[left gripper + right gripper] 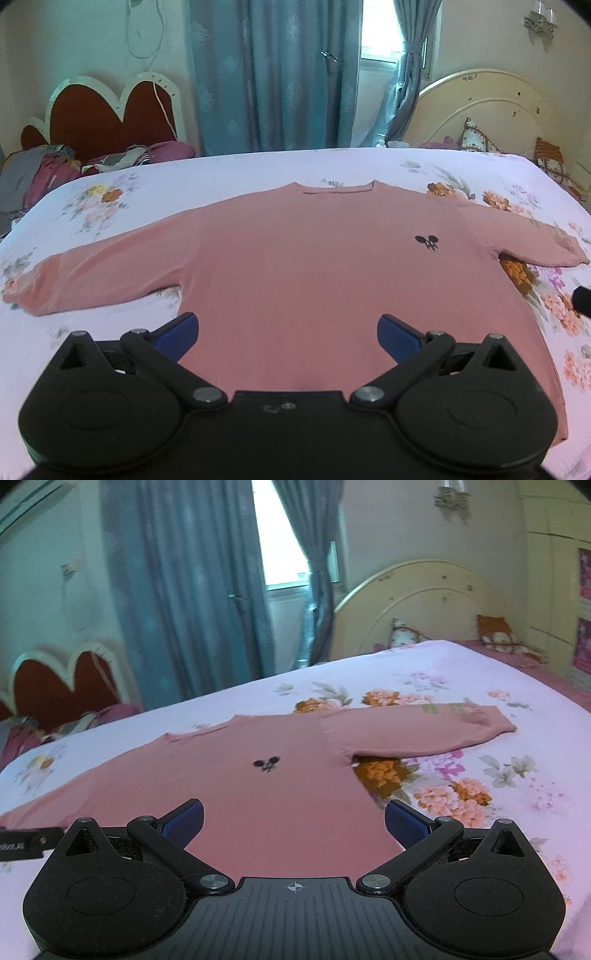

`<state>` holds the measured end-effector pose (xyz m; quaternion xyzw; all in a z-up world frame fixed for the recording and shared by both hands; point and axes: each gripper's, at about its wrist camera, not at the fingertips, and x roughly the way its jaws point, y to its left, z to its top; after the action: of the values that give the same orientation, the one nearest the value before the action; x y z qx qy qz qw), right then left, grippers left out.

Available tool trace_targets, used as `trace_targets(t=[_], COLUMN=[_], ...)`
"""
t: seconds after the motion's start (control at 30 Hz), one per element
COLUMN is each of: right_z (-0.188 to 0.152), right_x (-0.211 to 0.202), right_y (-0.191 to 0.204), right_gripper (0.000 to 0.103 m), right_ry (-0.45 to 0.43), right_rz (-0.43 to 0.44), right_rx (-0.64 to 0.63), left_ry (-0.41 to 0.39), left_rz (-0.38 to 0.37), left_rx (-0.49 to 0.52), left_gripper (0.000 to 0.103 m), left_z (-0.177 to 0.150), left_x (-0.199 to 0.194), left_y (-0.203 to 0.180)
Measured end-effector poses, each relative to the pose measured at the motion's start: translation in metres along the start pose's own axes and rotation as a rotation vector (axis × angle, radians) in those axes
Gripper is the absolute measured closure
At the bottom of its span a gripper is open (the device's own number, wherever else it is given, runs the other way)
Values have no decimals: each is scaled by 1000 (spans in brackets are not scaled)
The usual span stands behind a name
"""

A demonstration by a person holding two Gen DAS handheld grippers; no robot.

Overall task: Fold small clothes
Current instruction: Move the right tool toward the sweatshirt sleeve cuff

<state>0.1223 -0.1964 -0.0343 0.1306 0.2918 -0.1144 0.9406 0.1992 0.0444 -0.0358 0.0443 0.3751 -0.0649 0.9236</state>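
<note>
1 pink sweater (295, 266), 2 sleeves spread; 2 tongs gaping.

Ahead of me stands a bed (229, 184) in a floral sheet, teal curtains (273, 74) around a bright window (378, 33), a cream headboard (491, 107) at right, a red scalloped headboard (110, 110) at left.

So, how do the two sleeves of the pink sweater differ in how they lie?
The left sleeve slopes down toward the near edge of the bed; the right sleeve also slopes, but ends farther from that edge. The left sleeve rests mostly on plain sheet; the right sleeve crosses printed flowers. Both lie flat, spread outward, unfolded.
</note>
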Motion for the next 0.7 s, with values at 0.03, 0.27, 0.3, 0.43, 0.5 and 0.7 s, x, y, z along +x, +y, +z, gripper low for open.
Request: trace_targets(t=[0.03, 0.27, 0.3, 0.43, 0.5, 0.7], right_z=[2, 15, 18, 28, 34, 52], right_x=[2, 17, 20, 38, 49, 84], right_y=[-1, -17, -21, -46, -60, -104], right_gripper=[0, 0, 0, 0, 0, 0], right_ry=[-2, -16, -17, -20, -20, -12], right_rz=[-12, -78, -88, -105, -113, -137], right_rx=[-2, -16, -18, -5, 9, 32], left_ry=[1, 13, 14, 10, 11, 25], left_rz=[0, 5, 8, 26, 45, 66], left_rx=[-2, -3, 0, 4, 2, -4], left_gripper=[0, 0, 0, 0, 0, 0], left_z=[2, 14, 15, 21, 24, 39], left_x=[5, 31, 34, 43, 48, 70], left_y=[2, 6, 5, 2, -1, -21])
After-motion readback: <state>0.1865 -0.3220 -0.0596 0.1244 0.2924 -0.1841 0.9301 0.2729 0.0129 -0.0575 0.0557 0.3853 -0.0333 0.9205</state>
